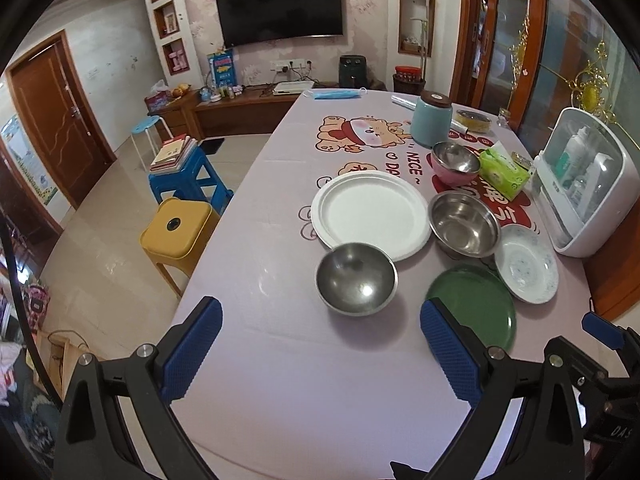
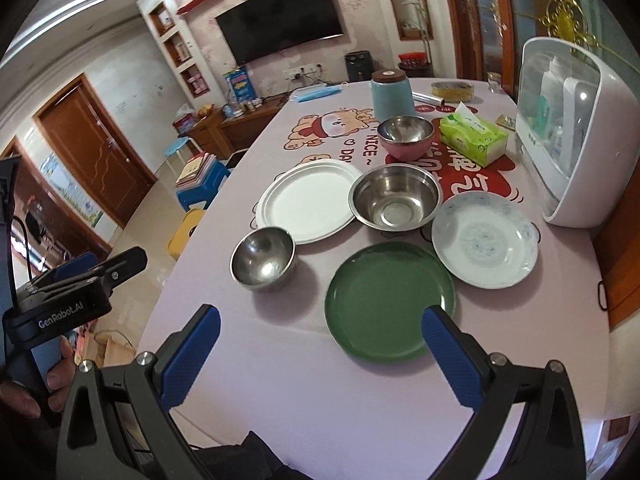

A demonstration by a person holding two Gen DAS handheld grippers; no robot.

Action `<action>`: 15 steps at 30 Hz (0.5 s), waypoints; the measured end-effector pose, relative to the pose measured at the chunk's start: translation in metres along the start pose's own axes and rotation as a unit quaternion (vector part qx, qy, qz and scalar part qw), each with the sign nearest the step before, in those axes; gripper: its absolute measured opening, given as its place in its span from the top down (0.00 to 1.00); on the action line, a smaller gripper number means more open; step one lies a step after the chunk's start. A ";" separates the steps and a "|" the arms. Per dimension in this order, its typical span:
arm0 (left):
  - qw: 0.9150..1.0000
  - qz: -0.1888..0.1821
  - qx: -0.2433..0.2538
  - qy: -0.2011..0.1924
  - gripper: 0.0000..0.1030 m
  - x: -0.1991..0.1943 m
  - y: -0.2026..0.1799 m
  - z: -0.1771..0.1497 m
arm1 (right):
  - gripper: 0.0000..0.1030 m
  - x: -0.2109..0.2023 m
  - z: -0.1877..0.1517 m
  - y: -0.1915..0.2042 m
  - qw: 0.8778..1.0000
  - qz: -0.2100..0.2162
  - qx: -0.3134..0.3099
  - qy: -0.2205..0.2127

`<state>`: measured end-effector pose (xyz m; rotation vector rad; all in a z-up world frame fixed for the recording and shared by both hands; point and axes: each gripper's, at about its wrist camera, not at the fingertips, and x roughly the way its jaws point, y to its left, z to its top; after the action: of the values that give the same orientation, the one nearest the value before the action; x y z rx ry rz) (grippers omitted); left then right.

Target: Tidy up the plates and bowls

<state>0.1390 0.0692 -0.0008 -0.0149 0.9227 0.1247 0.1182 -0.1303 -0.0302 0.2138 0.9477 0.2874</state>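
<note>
step: nothing is being carried yet; the dishes are lying apart on the desk (image 2: 280, 380), so sorting is only beginning, i judge.
left hand-held gripper (image 1: 320, 354): hanging spread wide, empty, at lower centre, facing the small round steel bowl (image 1: 356, 279).
right hand-held gripper (image 2: 320, 354): gaping, empty, over the near rim of the round dark green plate (image 2: 390, 300).
next: probably closing on a rim, then stacking onto the wide white paper plate (image 2: 308, 202).

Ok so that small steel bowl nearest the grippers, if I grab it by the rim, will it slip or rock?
The small steel bowl looks polished and shiny, so its rim may slip between the pads. Its rounded underside suggests it could rock or spin if nudged. It seems thin-walled, probably light. It stands apart from the green plate, so tilting it shouldn't disturb that.
</note>
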 end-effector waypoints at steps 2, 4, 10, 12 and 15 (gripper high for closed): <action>1.000 0.002 0.011 0.003 0.04 0.011 0.005 0.011 | 0.02 0.011 0.008 0.004 1.000 -0.008 0.014 0.003; 1.000 0.009 0.024 0.012 0.04 0.027 0.013 0.023 | 0.02 0.021 0.014 0.006 1.000 -0.015 0.025 0.007; 0.998 -0.001 0.048 0.047 0.04 0.079 0.041 0.058 | 0.02 0.062 0.034 0.015 0.997 -0.025 0.075 0.025; 0.997 -0.007 0.060 0.052 0.04 0.096 0.049 0.070 | 0.02 0.075 0.040 0.017 0.995 -0.029 0.093 0.030; 0.996 -0.014 0.074 0.057 0.04 0.118 0.054 0.084 | 0.02 0.092 0.048 0.018 0.992 -0.032 0.115 0.033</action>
<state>0.2700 0.1407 -0.0412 0.1027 1.0442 0.0288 0.2056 -0.0852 -0.0676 0.3853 1.0517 0.1258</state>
